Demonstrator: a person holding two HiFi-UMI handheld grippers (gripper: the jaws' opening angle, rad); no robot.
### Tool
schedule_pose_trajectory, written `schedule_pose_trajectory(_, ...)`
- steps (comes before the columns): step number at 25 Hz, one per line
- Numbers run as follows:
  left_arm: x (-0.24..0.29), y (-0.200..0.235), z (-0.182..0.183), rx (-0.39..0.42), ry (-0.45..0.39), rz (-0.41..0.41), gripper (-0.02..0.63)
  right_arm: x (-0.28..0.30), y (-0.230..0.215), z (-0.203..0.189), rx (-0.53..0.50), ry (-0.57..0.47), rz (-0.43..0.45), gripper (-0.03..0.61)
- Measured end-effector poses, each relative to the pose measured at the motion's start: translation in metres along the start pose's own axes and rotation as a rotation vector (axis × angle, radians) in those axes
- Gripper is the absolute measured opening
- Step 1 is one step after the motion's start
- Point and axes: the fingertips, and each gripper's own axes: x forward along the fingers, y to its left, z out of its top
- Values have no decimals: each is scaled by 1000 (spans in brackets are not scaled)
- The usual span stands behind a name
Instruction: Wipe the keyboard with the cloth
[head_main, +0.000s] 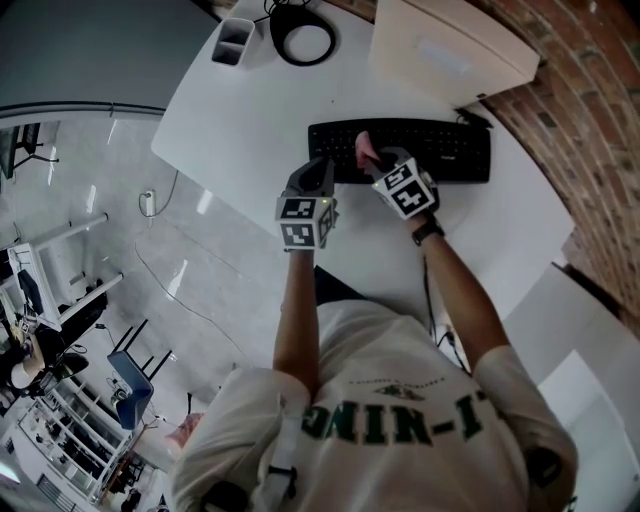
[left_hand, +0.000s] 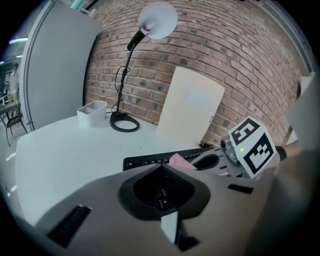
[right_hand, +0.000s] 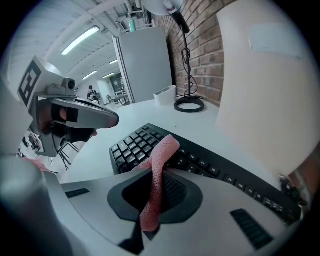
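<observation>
The pink knitted cloth (right_hand: 156, 165) is clamped in the right hand-held gripper (head_main: 378, 163) and drapes onto the left keys of the black keyboard (head_main: 445, 150) on the white worktop (head_main: 250, 110). Wiping looks barely begun, with most keys left to do. The left hand-held gripper (head_main: 318, 178), just beside, seems closed on nothing.

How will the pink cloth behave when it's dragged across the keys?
Probably floppy: the cloth bends limply from the right tool onto the keyboard. Likely light, since it looks thin. Its knit-like texture may catch on key edges rather than slide.
</observation>
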Motion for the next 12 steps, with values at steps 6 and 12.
schedule_pose_trajectory(6,9,-16,2,19,11,-24,-6,-14,-18,-15,20,-1,-26,17)
schedule_pose_trajectory(12,19,-34,6,47,17,-56,-6,-23,-30,-26,39,-3,-48,17)
